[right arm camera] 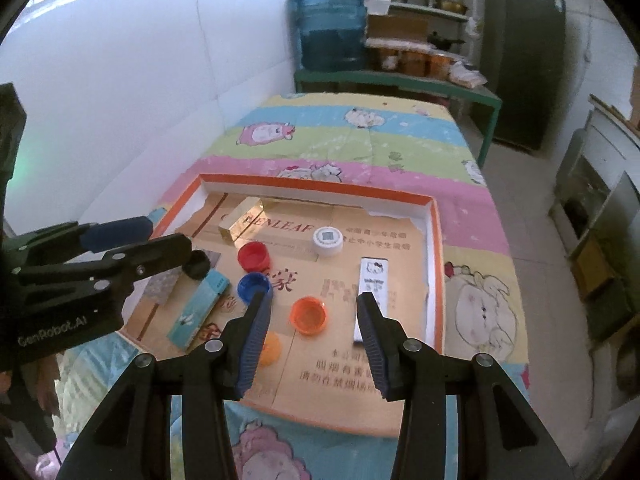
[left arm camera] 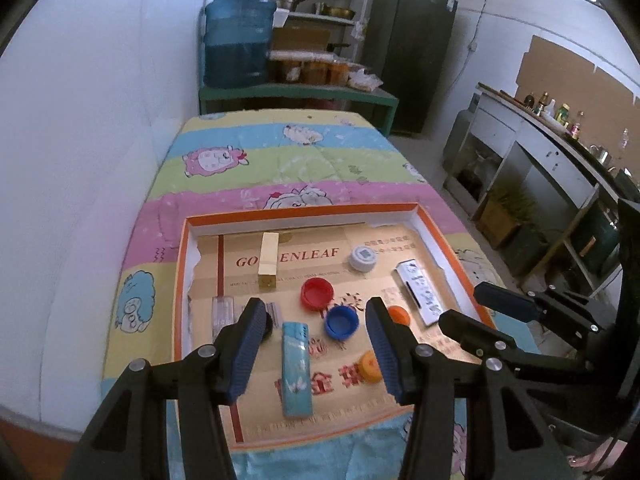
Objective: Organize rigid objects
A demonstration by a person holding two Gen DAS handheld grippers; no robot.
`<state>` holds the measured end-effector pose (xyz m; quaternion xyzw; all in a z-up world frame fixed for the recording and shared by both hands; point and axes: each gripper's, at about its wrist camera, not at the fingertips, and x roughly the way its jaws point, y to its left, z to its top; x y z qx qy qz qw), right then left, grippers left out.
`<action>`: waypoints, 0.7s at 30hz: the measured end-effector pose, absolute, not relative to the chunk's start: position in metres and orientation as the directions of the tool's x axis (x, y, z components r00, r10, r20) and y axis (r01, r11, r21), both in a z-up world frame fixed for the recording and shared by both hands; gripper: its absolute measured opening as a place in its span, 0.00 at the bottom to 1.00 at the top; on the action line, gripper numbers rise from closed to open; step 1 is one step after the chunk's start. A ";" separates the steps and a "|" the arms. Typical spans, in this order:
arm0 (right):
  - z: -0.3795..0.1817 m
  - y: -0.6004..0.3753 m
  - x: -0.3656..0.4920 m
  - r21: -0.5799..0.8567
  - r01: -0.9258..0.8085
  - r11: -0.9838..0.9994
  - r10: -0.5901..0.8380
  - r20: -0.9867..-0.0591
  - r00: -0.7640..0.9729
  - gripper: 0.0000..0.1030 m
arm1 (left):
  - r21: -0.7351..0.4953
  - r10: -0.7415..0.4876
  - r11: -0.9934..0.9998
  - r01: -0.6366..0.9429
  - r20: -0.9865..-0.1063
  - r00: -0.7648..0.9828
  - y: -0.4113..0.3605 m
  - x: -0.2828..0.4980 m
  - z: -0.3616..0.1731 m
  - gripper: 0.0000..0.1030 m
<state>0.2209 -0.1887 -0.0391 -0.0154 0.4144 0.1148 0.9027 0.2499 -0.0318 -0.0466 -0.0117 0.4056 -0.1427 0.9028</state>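
Note:
A shallow cardboard tray with an orange rim (left arm camera: 304, 212) (right arm camera: 320, 188) lies on a cartoon-print cloth. In it are a gold box (left arm camera: 267, 260) (right arm camera: 244, 220), a white cap (left arm camera: 362, 258) (right arm camera: 328, 241), a red cap (left arm camera: 317, 294) (right arm camera: 253, 257), a blue cap (left arm camera: 341, 322) (right arm camera: 250, 286), an orange cap (left arm camera: 399, 315) (right arm camera: 308, 315), a yellow cap (left arm camera: 368, 366) (right arm camera: 270, 348), a teal lighter (left arm camera: 296, 368) (right arm camera: 200, 312) and a white printed lighter (left arm camera: 420, 294) (right arm camera: 372, 292). My left gripper (left arm camera: 314, 312) (right arm camera: 168, 236) hovers open above the tray's near left. Beside it, my right gripper (right arm camera: 313, 300) (left arm camera: 462, 304) hangs open and empty over the near right.
A black cap (left arm camera: 267, 326) (right arm camera: 197, 265) and a clear case (left arm camera: 222, 312) (right arm camera: 162, 286) lie at the tray's left. A white wall runs along the left. Behind the table stand a water jug (left arm camera: 238, 40), shelves and a dark fridge (left arm camera: 412, 52); a counter (left arm camera: 552, 148) lines the right.

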 end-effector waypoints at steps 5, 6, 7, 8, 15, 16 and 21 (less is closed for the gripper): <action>-0.026 -0.191 0.191 0.053 -0.175 0.983 0.159 -0.721 0.675 0.45 | -0.124 -0.260 0.962 0.243 -0.693 0.673 -0.031 0.218 -0.032 0.50; -0.023 -0.191 0.183 0.051 -0.166 0.985 0.152 -0.714 0.683 0.45 | -0.124 -0.259 0.963 0.241 -0.686 0.680 -0.031 0.210 -0.029 0.50; -0.021 -0.192 0.178 0.049 -0.160 0.986 0.147 -0.710 0.689 0.45 | -0.125 -0.259 0.963 0.240 -0.683 0.683 -0.031 0.204 -0.027 0.50; -0.018 -0.191 0.170 0.045 -0.151 0.987 0.139 -0.704 0.696 0.45 | -0.126 -0.259 0.963 0.239 -0.681 0.685 -0.030 0.200 -0.025 0.50; -0.006 -0.189 0.133 0.036 -0.131 0.991 0.121 -0.679 0.725 0.45 | -0.132 -0.250 0.967 0.219 -0.668 0.702 -0.027 0.163 -0.013 0.50; -0.004 -0.188 0.128 0.033 -0.127 0.991 0.116 -0.674 0.730 0.45 | -0.130 -0.246 0.968 0.214 -0.666 0.704 -0.026 0.160 -0.012 0.50; 0.008 -0.185 0.104 0.025 -0.106 0.994 0.097 -0.648 0.755 0.45 | -0.089 -0.182 0.982 0.164 -0.649 0.738 -0.024 0.131 0.000 0.50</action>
